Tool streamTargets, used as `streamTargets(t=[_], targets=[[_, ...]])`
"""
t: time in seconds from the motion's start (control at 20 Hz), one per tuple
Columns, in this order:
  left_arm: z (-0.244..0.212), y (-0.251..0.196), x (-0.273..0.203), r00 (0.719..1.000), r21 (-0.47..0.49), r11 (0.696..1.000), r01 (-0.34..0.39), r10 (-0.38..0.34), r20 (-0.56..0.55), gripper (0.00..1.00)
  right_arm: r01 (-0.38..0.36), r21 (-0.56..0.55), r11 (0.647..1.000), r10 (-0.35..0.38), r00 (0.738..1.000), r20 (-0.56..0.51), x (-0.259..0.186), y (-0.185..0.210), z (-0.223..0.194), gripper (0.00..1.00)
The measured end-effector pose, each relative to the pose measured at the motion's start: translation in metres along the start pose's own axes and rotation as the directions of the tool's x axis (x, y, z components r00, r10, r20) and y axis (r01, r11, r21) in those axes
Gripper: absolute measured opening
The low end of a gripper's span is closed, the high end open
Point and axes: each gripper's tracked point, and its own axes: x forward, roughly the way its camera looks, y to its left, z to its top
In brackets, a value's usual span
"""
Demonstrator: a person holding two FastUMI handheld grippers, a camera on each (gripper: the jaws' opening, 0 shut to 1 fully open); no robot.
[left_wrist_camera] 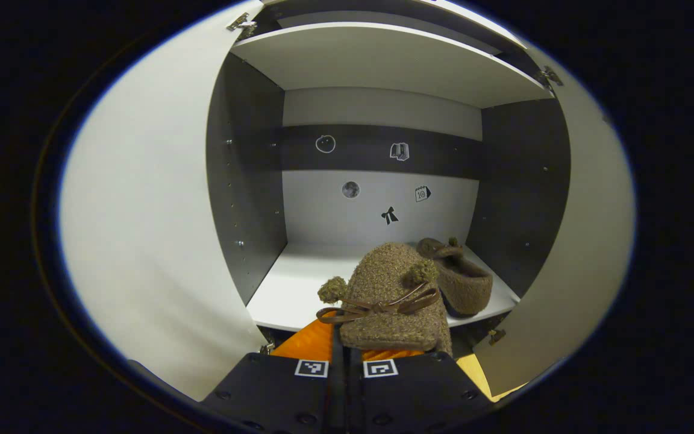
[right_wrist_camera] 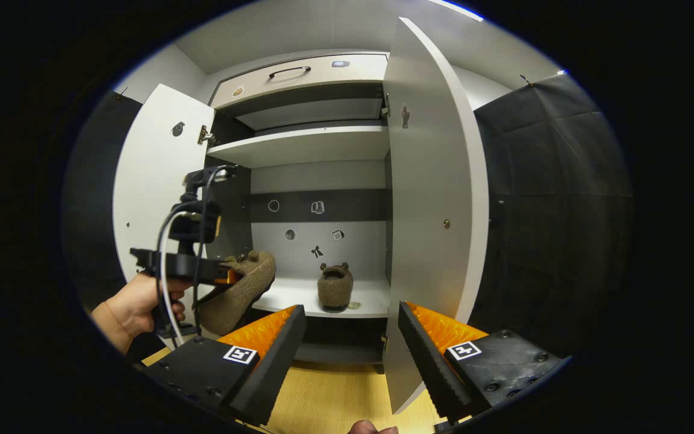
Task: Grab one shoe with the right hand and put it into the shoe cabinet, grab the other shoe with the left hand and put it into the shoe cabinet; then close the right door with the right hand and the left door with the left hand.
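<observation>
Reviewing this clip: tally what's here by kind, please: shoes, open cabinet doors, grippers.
Shoes: 2, one held by the left gripper (held shoe), one on the cabinet shelf (shelf shoe)
Open cabinet doors: 2 (left door, right door)
Grippers: 2 (the right gripper is empty)
Total: 6

The white lower shelf is left bare at its left half; the right half is taken by a brown fuzzy slipper; both white doors are swung wide.

Evenly lit, sharp, perhaps edge-warped.
</observation>
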Motion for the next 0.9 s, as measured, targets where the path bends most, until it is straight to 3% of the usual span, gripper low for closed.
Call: streamTargets(t=[0.15, 0.3, 0.45, 0.6, 0.9], targets=[[0.023, -0.007, 0.034, 1.0, -0.041, 0.999, 0.013, -0.014, -0.023, 0.07, 0.004, 0.011, 1.0, -0.004, 1.0, 0.005, -0.008, -0.006, 0.0, 0.99], [0.038, -0.003, 0.081, 0.998, 0.0, 1.0, -0.026, 0.026, -0.05, 0.07, 0.023, 0.007, 1.0, -0.023, 1.0, 0.006, -0.015, -0.017, -0.002, 0.98], [0.034, -0.007, 0.128, 0.992, -0.016, 0.999, -0.034, 0.032, -0.121, 0.07, 0.046, 0.016, 0.999, -0.046, 0.999, 0.003, -0.022, -0.029, -0.003, 0.99], [0.024, 0.002, 0.165, 0.981, 0.032, 0.997, -0.077, 0.081, -0.175, 0.07, 0.078, 0.015, 0.997, -0.078, 0.997, 0.006, -0.028, -0.044, -0.003, 0.99], [-0.006, 0.008, 0.201, 0.957, 0.057, 0.993, -0.106, 0.117, -0.265, 0.07, 0.147, 0.003, 0.989, -0.147, 0.989, 0.002, -0.038, -0.071, -0.001, 0.98]])
